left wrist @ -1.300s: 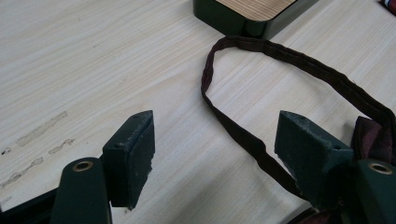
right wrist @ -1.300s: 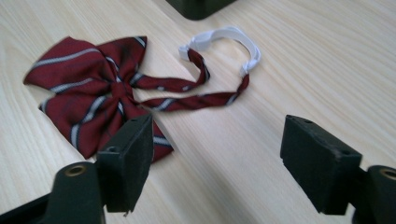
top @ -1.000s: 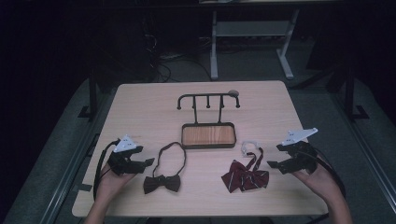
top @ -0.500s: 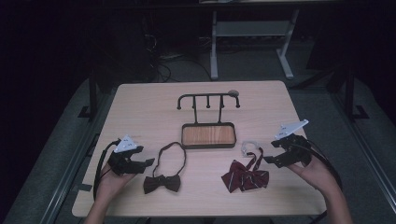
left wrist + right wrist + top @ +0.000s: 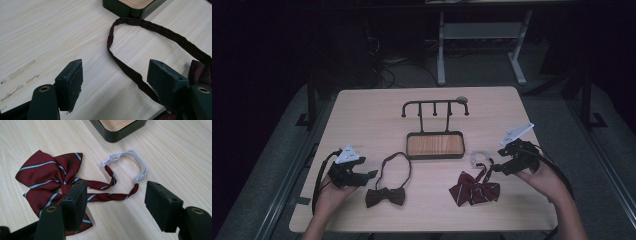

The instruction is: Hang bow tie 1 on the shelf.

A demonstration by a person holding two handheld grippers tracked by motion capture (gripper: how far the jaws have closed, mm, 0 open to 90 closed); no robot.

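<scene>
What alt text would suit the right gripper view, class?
Open tongs hover over a red striped bow tie lying on a pale wooden table. Its white elastic loop curls beyond; a dark tray's corner sits behind.

Dark room, grey carpeted floor [image 5: 272, 165], light wooden table [image 5: 362, 115], white metal frame [image 5: 442, 45] behind

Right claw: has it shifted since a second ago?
Yes. The right claw has slid left toward the striped bow tie, its jaws closing slightly with nothing between them.
</scene>
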